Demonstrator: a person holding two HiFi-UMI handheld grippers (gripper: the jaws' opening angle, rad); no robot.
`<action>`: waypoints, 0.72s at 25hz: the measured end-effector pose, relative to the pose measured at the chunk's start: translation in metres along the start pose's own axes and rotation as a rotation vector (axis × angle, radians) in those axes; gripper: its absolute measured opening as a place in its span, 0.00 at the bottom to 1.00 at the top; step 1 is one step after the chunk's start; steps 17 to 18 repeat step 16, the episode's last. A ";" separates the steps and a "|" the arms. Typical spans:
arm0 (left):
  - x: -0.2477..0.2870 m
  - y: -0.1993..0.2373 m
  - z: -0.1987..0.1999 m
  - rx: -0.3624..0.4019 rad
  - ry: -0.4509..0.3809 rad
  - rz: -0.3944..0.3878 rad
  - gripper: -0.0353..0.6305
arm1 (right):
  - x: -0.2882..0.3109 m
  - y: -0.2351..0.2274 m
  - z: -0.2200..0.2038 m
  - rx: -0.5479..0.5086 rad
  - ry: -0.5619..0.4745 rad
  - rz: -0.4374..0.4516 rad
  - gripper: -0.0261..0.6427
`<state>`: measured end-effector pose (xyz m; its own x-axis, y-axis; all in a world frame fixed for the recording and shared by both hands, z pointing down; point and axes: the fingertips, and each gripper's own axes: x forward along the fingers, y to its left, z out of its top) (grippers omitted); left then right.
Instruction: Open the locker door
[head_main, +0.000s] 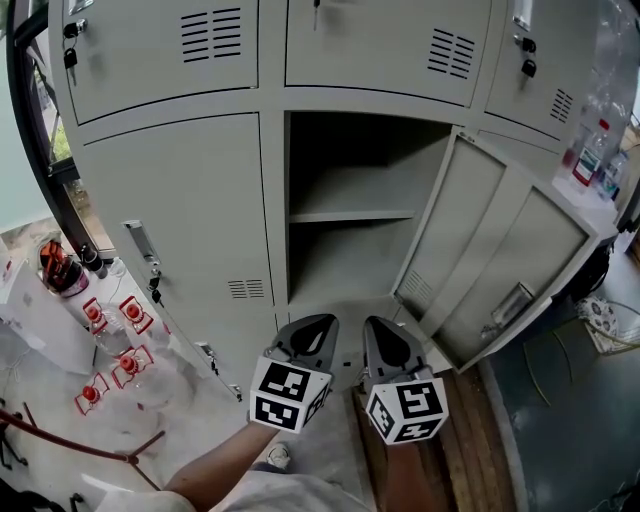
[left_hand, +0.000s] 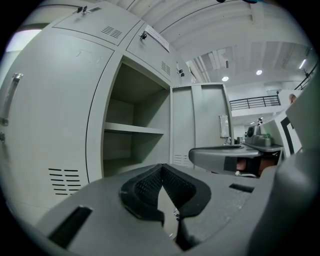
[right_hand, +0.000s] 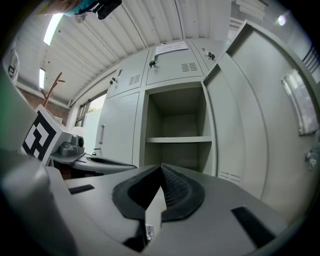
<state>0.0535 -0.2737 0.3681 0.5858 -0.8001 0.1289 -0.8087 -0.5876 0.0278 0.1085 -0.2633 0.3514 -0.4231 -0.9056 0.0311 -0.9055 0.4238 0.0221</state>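
The grey locker door (head_main: 495, 255) stands swung wide to the right, its handle (head_main: 512, 300) on the outer face. Behind it the compartment (head_main: 350, 215) shows one shelf (head_main: 352, 214) with nothing on it. The door (right_hand: 260, 125) fills the right of the right gripper view, and the shelf (left_hand: 132, 129) also shows in the left gripper view. My left gripper (head_main: 310, 330) and right gripper (head_main: 385, 335) hang side by side in front of the opening, both shut on nothing, clear of the door. In their own views the left gripper (left_hand: 161, 166) and right gripper (right_hand: 161, 166) have tips meeting.
The shut locker door (head_main: 175, 215) to the left has a handle (head_main: 140, 245) with keys hanging below. Red-capped bottles (head_main: 110, 330) lie on the floor at the left. A counter (head_main: 600, 195) with bottles stands beyond the open door. Upper lockers (head_main: 380, 45) are shut.
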 end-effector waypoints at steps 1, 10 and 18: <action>0.001 0.000 -0.001 0.000 0.004 0.000 0.06 | 0.000 -0.001 0.000 -0.001 0.000 0.000 0.05; 0.009 -0.003 -0.004 -0.003 0.012 -0.013 0.06 | 0.001 -0.008 -0.004 0.002 0.007 -0.009 0.04; 0.011 -0.002 -0.006 -0.007 0.015 -0.015 0.06 | 0.002 -0.009 -0.005 0.003 0.009 -0.011 0.04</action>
